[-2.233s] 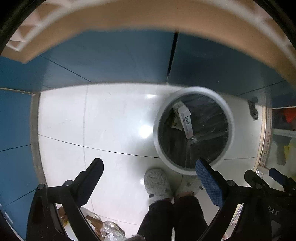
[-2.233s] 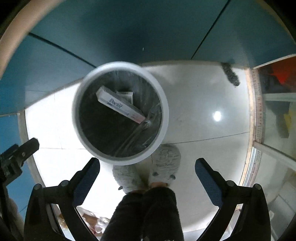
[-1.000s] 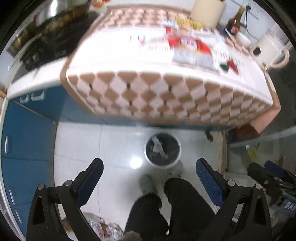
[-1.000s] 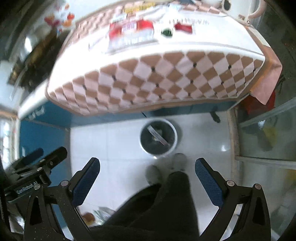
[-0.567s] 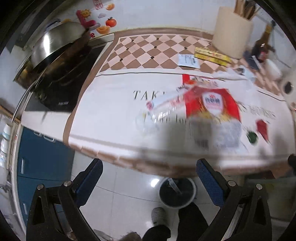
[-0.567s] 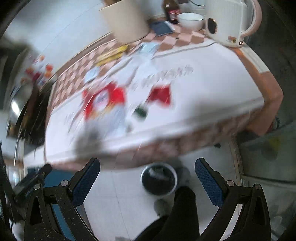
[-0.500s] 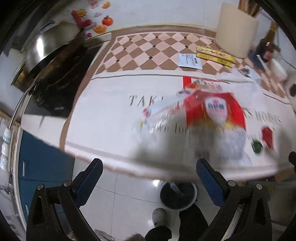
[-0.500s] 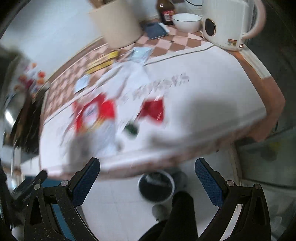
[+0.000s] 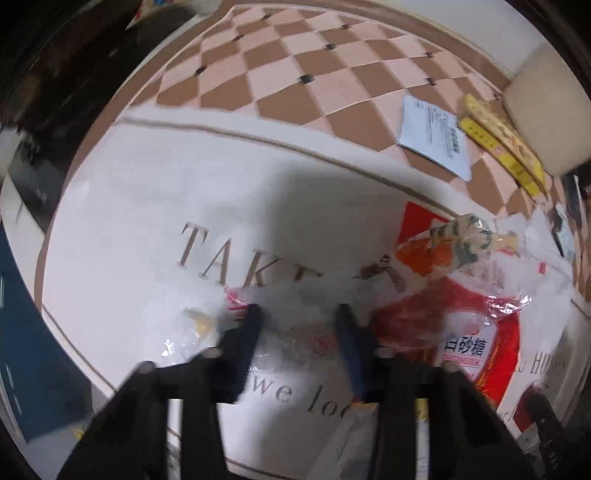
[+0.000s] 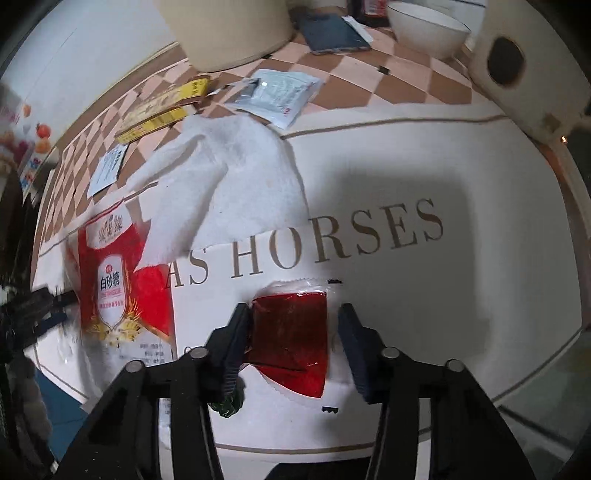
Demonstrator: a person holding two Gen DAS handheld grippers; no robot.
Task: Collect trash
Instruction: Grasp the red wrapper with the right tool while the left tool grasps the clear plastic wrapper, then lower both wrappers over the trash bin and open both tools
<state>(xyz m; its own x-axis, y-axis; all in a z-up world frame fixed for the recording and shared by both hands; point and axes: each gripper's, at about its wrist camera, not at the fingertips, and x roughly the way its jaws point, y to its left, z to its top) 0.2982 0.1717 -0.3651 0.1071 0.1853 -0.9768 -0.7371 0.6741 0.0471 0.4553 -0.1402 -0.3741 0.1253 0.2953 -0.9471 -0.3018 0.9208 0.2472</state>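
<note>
My right claw's fingers (image 10: 236, 332) look like matt black plastic. Between them lies a glossy, translucent red wrapper (image 10: 290, 341) with a white crimped edge. The sugar bag (image 10: 118, 284) is shiny printed plastic film, and the crumpled clear bag (image 9: 291, 332) under my left claw glints. The white towel (image 10: 229, 173) looks like nubby, soft cloth. The table cover (image 10: 424, 295) is smooth and matt; the bowl (image 10: 424, 27) is glazed ceramic.

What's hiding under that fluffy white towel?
The crumpled white towel covers the top corner of the red-and-white sugar bag and part of the printed table mat. Anything else beneath is hidden.
</note>
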